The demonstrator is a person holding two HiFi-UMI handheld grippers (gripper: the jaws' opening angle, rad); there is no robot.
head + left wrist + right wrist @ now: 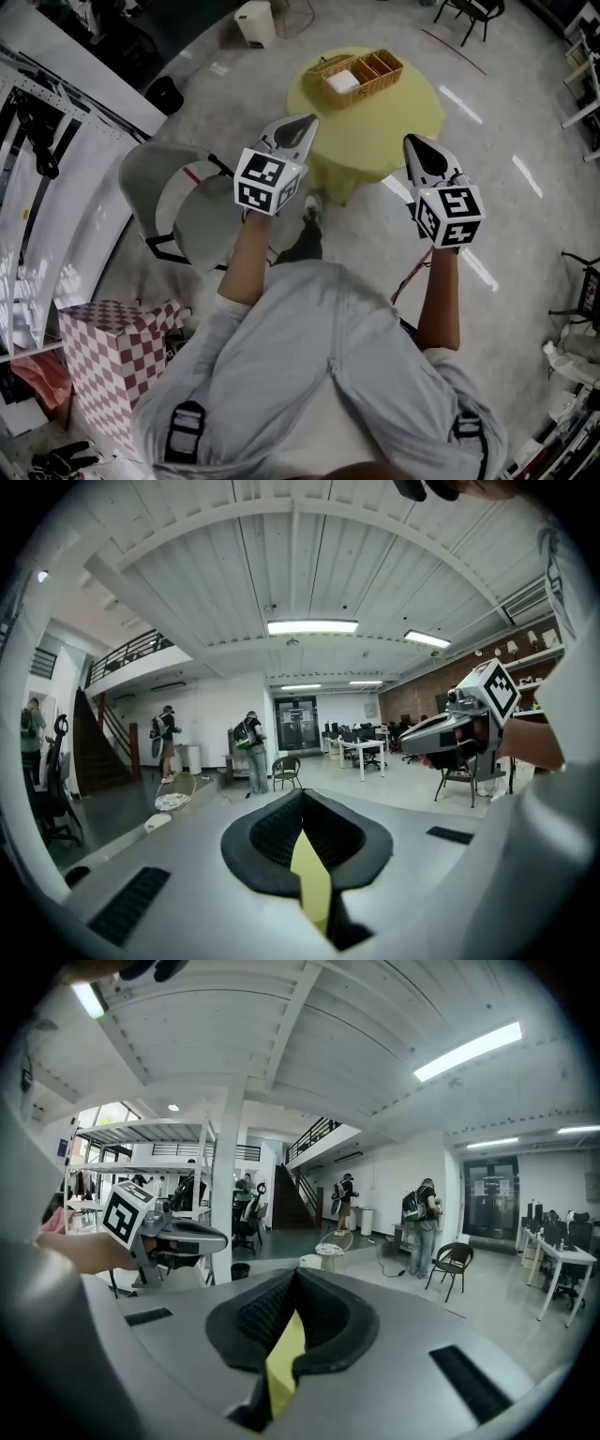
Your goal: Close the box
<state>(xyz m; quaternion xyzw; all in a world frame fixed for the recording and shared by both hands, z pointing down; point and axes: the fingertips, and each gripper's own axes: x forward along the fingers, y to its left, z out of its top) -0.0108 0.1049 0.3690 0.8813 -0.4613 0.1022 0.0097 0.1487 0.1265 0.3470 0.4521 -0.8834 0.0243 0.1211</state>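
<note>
Left tongs [306, 122] are shut, jaws pressed together with nothing held. Right tongs [413, 142] are the same, shut and empty. Both are raised in front of the person and point away, toward a round yellow table [375, 141] ahead.

The box [362, 75], a wicker one with open compartments, sits on the far part of that table, well apart from both tongs. From the left tongs it lies at about 1 o'clock, from the right tongs at about 11 o'clock. Its long side runs from 8 o'clock to 2 o'clock. The left tongs look slightly nearer. Its lid is too small to make out.
</note>
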